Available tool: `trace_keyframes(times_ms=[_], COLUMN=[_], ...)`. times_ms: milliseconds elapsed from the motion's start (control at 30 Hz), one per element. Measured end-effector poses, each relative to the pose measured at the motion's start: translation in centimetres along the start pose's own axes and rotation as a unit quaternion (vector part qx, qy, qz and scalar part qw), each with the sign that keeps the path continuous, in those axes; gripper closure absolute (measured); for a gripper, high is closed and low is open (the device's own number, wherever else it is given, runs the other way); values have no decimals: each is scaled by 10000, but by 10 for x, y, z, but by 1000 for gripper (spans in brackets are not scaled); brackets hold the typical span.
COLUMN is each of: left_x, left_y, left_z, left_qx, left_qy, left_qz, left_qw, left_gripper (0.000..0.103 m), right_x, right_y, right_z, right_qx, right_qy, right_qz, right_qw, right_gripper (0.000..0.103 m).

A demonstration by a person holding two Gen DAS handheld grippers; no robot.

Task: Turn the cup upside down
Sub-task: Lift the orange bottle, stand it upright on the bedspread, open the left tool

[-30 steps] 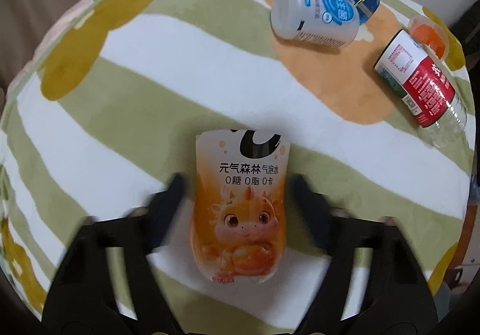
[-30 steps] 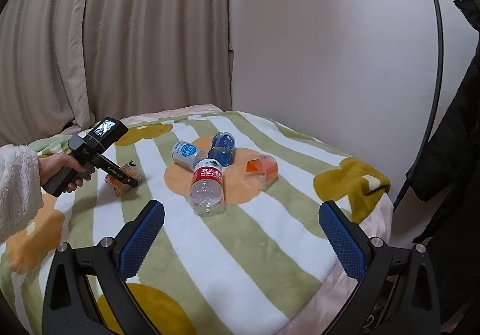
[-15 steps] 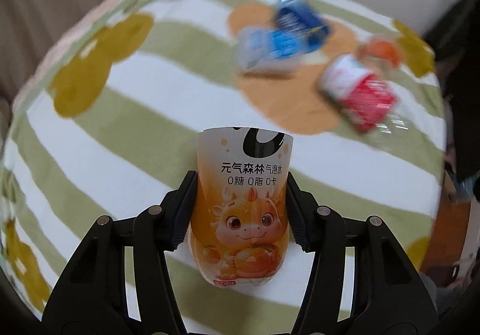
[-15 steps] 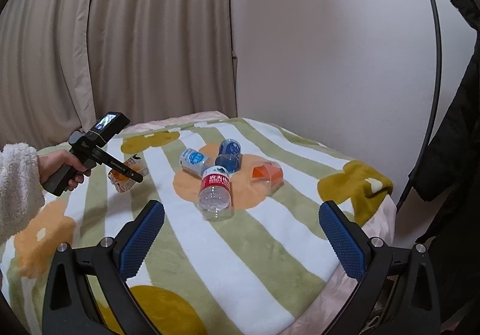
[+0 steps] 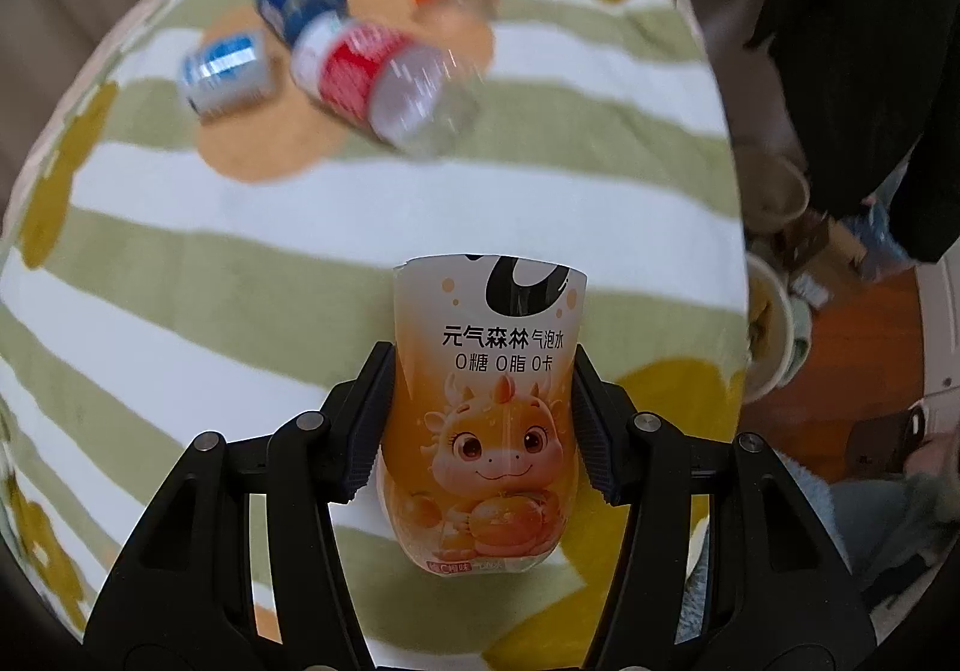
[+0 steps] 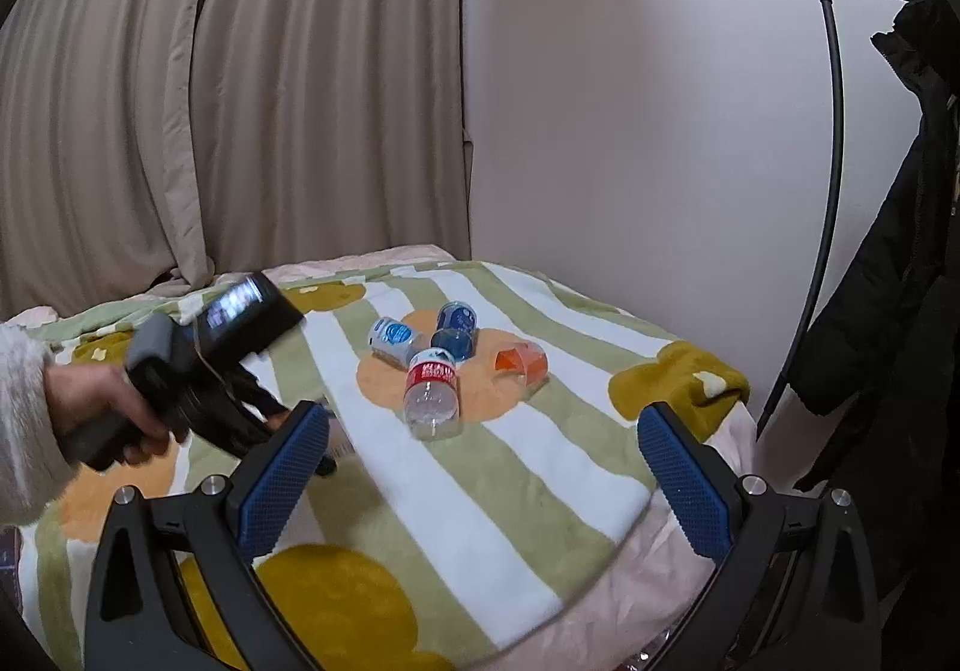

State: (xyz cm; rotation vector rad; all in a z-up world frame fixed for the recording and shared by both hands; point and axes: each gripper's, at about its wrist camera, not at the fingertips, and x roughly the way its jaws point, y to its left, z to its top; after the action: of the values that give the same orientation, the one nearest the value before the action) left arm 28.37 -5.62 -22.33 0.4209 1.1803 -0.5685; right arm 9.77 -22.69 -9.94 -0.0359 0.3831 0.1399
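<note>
Both left tongs (image 5: 480, 425) fingers clamp cup (image 5: 483, 419)

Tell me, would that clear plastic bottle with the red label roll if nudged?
Probably. The clear plastic bottle with the red label lies on its side and is round, so a sideways push should roll it. It looks empty, so likely light. The soft striped blanket may slow it.

Left wrist view looks down close over the striped blanket (image 5: 240, 203). Right wrist view faces the wall from farther back. Both share the red-labelled bottle (image 5: 384, 89) (image 6: 431, 389) lying there.
</note>
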Motion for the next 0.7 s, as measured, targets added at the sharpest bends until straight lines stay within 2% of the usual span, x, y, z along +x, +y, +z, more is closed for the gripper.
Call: trace_keyframes(times_ms=[233,333,500,600,667,700], left_x=[34,31,16,-13,-36,-48], left_y=[-13,-10,-9,2,9,10], left_z=[-10,-9,-5,-12,-25,-34], left_qx=[-6,-57,-150,-464,-687,-798], left_qy=[244,169,56,-223,-490,-668], left_qz=[77,99,444,519,620,635], left_qw=[9997,9998,9989,9973,9945,9925], left_gripper=[51,51,45,31,2,0], right_x=[-5,-7,-10,-5,7,14], right_y=[-3,-2,1,3,8,11], right_z=[-11,-13,-11,0,17,22], right_qx=[-41,-74,-149,-420,-1053,-1317], right_qy=[189,204,189,185,261,288], right_qz=[-51,-72,15,451,860,1030], right_qw=[9998,9997,9997,9979,9904,9855], right_gripper=[0,0,0,0,0,0])
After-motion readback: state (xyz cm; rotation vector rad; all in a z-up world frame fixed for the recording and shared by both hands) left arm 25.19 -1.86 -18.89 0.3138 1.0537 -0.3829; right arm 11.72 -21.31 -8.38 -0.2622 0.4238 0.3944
